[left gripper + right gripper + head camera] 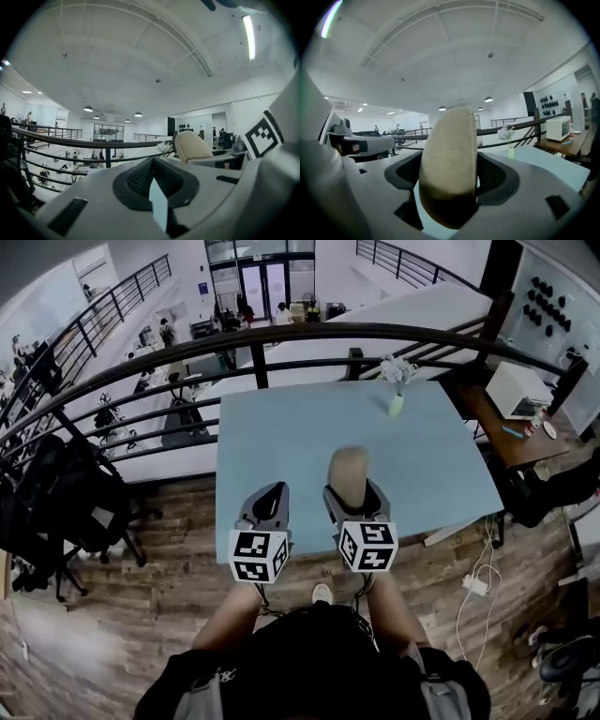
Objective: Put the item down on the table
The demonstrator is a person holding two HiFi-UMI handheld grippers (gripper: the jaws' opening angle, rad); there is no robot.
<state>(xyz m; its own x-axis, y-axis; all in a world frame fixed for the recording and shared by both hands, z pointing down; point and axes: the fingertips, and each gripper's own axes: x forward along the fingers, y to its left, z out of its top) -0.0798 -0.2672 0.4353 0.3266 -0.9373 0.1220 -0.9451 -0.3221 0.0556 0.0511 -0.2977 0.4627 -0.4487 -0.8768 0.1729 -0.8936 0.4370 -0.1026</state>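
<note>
A tan, rounded, bun-like item (pixel 350 472) stands on edge between the jaws of my right gripper (pixel 353 491), which is shut on it above the near part of the light blue table (pixel 281 437). In the right gripper view the item (pixel 449 164) fills the gap between the black pads (pixel 491 174). My left gripper (pixel 266 503) hovers beside it over the table's near edge, its jaws closed with nothing between them. The left gripper view shows the same item (pixel 191 146) off to the right.
A small vase of white flowers (pixel 397 390) stands near the table's far edge. Beyond it runs a dark metal railing (pixel 281 334) over a lower floor. A wooden desk with a white box (pixel 514 390) is at the right. Black chairs (pixel 56 512) stand at the left.
</note>
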